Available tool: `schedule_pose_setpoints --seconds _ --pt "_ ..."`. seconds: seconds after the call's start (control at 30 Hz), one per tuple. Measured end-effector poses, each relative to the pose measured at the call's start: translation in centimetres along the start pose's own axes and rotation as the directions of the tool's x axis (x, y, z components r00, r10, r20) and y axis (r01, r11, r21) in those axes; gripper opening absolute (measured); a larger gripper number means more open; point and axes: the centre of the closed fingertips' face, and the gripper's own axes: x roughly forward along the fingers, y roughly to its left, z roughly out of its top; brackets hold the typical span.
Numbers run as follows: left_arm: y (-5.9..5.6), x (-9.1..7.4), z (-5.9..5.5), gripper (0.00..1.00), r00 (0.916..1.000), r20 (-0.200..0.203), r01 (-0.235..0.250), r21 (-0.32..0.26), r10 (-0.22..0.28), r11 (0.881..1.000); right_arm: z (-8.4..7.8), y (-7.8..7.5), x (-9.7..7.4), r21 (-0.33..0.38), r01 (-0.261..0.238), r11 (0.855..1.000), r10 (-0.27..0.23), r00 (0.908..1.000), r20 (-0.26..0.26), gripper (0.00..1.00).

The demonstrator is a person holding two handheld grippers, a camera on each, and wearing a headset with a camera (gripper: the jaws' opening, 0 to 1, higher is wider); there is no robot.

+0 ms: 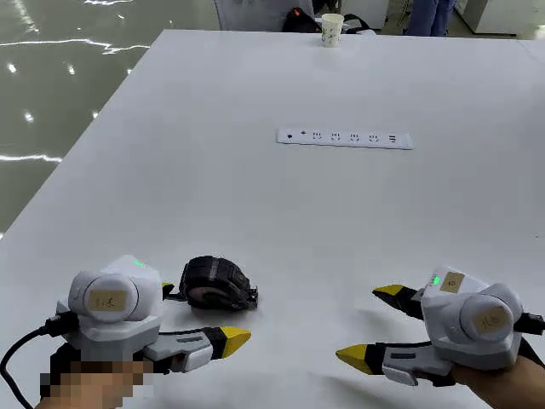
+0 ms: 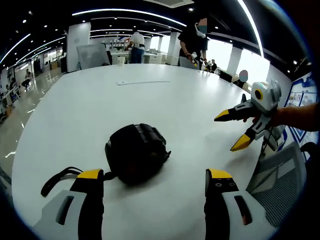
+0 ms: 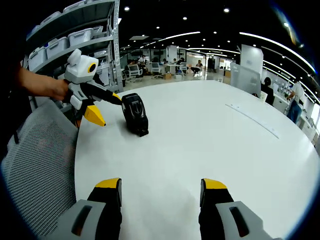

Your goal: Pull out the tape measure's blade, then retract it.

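Left gripper [image 1: 200, 313] at the near left, spread wide and empty, with the black tape measure [image 1: 215, 282] lying on the white table [image 1: 281, 213] just ahead between its tips, then right gripper [image 1: 368, 322], likewise spread wide, holding nothing, well apart from it.

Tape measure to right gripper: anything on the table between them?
Nothing. Between the tape measure and the right gripper there is just bare white table, as the head view and the right gripper view show.
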Motion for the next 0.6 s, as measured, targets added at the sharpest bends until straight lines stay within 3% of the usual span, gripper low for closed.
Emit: schedule_pose_setpoints --seconds 0.3,0.6 --pt "-0.2 -1.1 -0.2 0.84 0.9992 0.038 0.012 0.019 -0.013 1.000 -0.7 0.1 -1.2 0.033 0.032 0.999 -0.033 0.9994 0.013 0.70" --pt "-0.6 -1.8 -0.2 0.89 0.9986 0.052 0.003 0.055 -0.006 0.998 -0.9 0.6 -2.4 0.068 0.058 0.996 -0.060 0.9978 0.030 0.76"
